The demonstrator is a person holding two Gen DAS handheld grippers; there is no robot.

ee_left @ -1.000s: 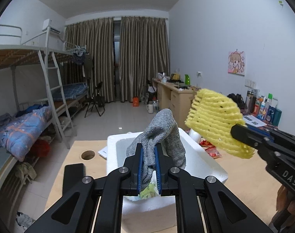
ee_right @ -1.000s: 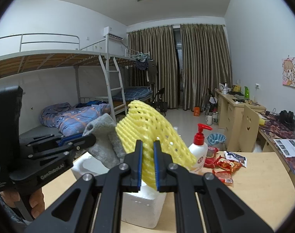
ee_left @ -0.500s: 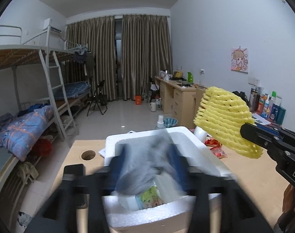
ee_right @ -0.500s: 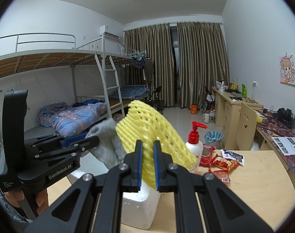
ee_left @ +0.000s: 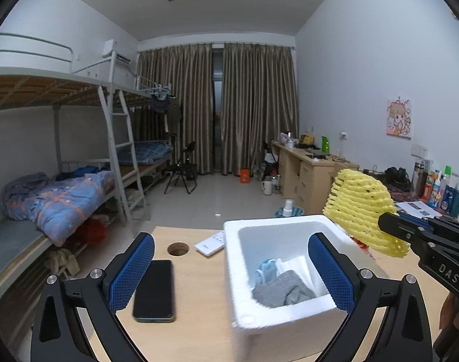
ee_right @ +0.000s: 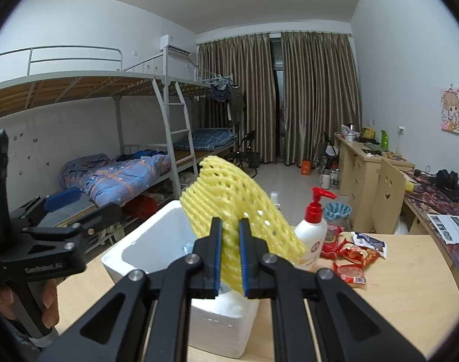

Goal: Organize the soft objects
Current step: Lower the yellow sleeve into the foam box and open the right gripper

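"DAS" on right gripper [ee_left: 422, 241]

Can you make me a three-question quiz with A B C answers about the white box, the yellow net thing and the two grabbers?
1. Where is the grey sock?
A. on the black phone
B. inside the white foam box
C. in the left gripper

2. What colour is the pump on the lotion bottle?
A. red
B. green
C. black

3. How is the left gripper?
A. shut on the sock
B. shut on nothing
C. open

Answers:
1 B, the sock lies at the bottom of the box.
2 A, the pump top is red above a white bottle.
3 C, its blue pads stand wide apart, while the right gripper pinches the yellow foam net.
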